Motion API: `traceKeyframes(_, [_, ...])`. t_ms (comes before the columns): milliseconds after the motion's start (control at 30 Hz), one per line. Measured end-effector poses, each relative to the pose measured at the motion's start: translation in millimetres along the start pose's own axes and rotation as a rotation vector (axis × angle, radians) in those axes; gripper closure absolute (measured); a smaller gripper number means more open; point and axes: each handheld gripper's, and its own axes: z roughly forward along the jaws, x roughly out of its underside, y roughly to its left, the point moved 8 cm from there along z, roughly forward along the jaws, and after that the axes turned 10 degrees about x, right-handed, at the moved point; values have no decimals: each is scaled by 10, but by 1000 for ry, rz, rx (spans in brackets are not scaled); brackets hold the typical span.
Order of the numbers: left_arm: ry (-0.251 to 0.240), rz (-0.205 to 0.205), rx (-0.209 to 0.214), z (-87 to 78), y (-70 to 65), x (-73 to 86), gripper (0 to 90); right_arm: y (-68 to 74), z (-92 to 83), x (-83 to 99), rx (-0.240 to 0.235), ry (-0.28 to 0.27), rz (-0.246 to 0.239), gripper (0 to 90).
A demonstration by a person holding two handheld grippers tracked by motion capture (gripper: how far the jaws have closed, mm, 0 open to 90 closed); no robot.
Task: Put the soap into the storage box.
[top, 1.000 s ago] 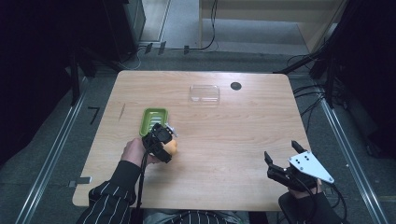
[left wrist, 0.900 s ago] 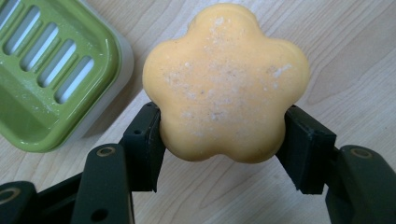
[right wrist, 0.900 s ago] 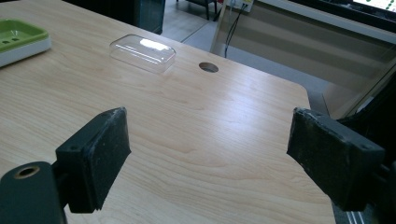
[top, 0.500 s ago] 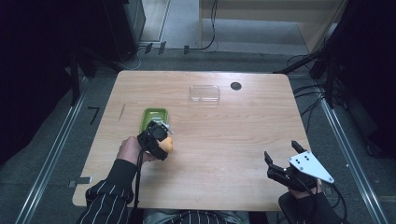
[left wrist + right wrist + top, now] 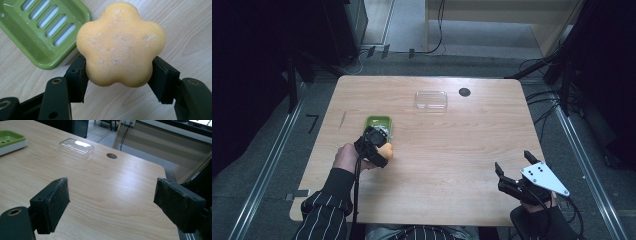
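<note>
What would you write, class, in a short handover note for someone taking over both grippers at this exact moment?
Left gripper: shut on the orange flower-shaped soap, beside the green soap dish.
Right gripper: open, holding nothing, near the table's front right corner.
Clear lid: lying apart at the far side.
Done: soap gripped.
Left, probably: soap into dish, then lid on.

On my desk (image 5: 452, 150) the dish (image 5: 378, 122) lies left, the soap (image 5: 386, 150) just before it; the lid (image 5: 431, 100) sits behind, the hole (image 5: 464, 92) right of it.
</note>
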Motion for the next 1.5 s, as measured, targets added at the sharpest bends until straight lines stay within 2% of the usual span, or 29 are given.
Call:
traceKeyframes(367, [-12, -15, -11, -37, 103, -36, 393, 0, 0, 0, 0, 0, 1, 133])
traceKeyframes(1000, [-44, -26, -20, -99, 276, -191, 393, 2, 6, 0, 0, 0, -2, 134])
traceKeyframes(1267, [-67, -58, -22, -138, 387, -218, 393, 5, 8, -2, 0, -1, -3, 133])
traceKeyframes(1500, [-70, -65, -32, -157, 489, -252, 393, 6, 11, -3, -1, -2, -5, 133])
